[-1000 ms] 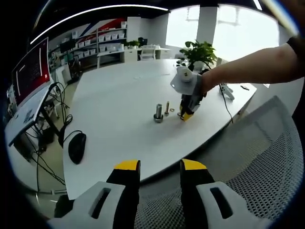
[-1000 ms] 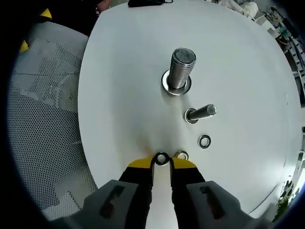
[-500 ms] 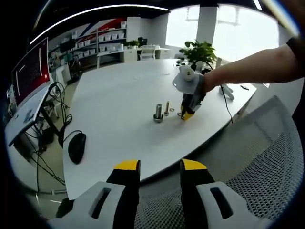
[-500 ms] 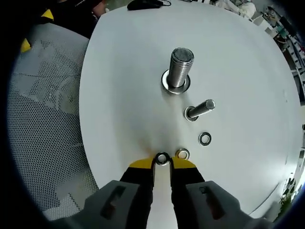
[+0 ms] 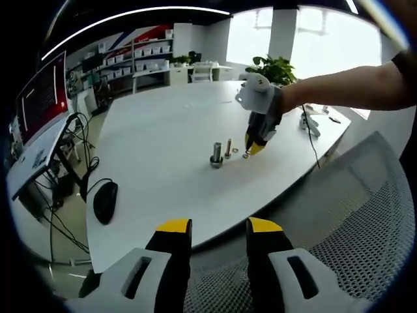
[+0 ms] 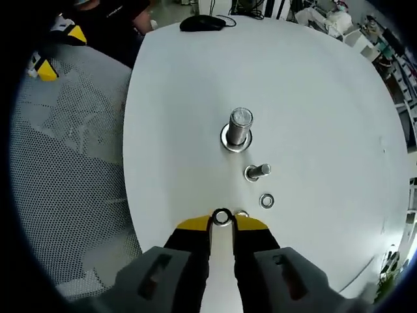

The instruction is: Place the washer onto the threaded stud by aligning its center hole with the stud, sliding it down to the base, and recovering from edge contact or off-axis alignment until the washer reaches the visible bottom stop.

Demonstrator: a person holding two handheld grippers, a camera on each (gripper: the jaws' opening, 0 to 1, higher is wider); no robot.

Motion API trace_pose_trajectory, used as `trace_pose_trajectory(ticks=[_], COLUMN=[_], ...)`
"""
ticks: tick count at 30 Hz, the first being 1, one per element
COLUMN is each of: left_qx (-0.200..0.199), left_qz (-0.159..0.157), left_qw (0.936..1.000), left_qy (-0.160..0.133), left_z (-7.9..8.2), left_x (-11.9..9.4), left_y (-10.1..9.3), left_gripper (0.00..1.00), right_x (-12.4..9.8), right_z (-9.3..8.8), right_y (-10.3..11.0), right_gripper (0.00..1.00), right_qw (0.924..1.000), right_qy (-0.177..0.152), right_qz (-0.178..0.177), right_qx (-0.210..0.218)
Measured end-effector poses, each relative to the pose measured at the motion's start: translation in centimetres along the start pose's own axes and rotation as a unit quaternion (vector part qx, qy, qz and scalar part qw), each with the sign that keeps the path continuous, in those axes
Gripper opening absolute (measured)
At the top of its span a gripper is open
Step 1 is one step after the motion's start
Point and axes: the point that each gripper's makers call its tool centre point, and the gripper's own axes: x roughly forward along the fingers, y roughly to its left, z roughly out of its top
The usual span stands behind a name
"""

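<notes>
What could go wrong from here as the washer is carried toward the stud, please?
1. The right gripper pinches the washer only at its edge, right at the tips, so it could slip or tilt on the way.
2. Two studs stand close together, the large stud and the small stud; the washer may be brought to the one that doesn't fit.
3. A loose washer lies near the path and could get knocked.

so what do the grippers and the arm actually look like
Both grippers have pale grey moulded bodies with slotted cutouts, black jaws and yellow tips: the left gripper and the right gripper. In the left gripper view a bare forearm shows a dark band near the frame edge.
</notes>
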Motion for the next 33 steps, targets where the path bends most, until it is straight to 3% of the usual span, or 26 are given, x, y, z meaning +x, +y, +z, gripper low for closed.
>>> trace_pose_trajectory(ticks=[9,20,24,28,33], left_qx=[0.000,-0.001,-0.001,-0.001,-0.001], left_qz=[0.001,0.002,0.002,0.002,0.001], left_qw=[1.0000,1.0000,1.0000,1.0000,1.0000], left_qy=[-0.001,-0.002,-0.001,0.000,0.000], left_z=[0.0,0.0,0.0,0.0,0.0], left_x=[0.0,0.0,0.0,0.0,0.0], left_y=[0.0,0.0,0.0,0.0,0.0], left_gripper=[0.32,0.32,0.32,0.32,0.32], right_x=[-1.5,-2.6,-2.5,-2.0,-1.4], right_z=[1.9,3.7,4.6,4.6,4.3], right_y=[-0.6,-2.5,-3.1,-3.5,-3.8], right_gripper=[0.14,0.14,0.14,0.14,0.14], right_qw=[0.9994,0.9960,0.9922,0.9894,0.9911], right_qy=[-0.022,-0.061,-0.076,-0.070,-0.063], right_qz=[-0.019,-0.061,-0.088,-0.107,-0.100], right_qx=[-0.019,-0.024,-0.043,-0.068,-0.062])
